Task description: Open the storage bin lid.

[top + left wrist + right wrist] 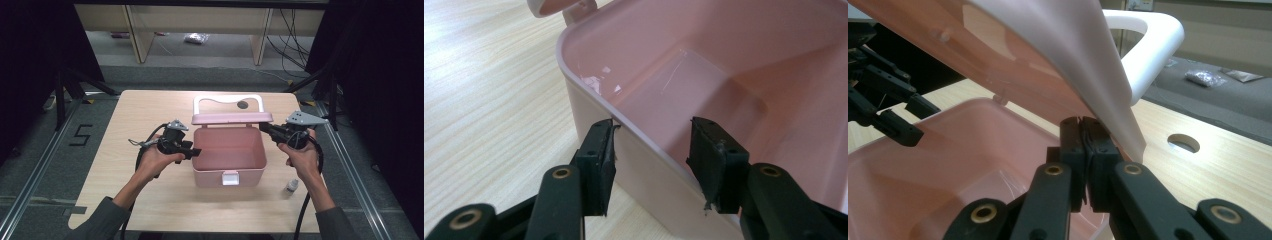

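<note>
A pink plastic box (220,176) stands mid-table with its lid (232,118) raised and a white handle (227,98) behind it. The inside looks bare. My left gripper (196,151) is open at the box's left side. In the left gripper view its jaws (653,127) straddle the left wall (644,175), one pad outside and one inside. My right gripper (262,126) is at the lid's right end. In the right gripper view it (1083,122) is shut, its tips under the lid's pale edge (1013,55), beside the handle (1153,40).
A small bottle (292,187) with a dark cap stands on the table right of the box's front. A round hole (242,105) pierces the tabletop behind the lid. Black frames and curtains flank the table; shelving and cables lie beyond.
</note>
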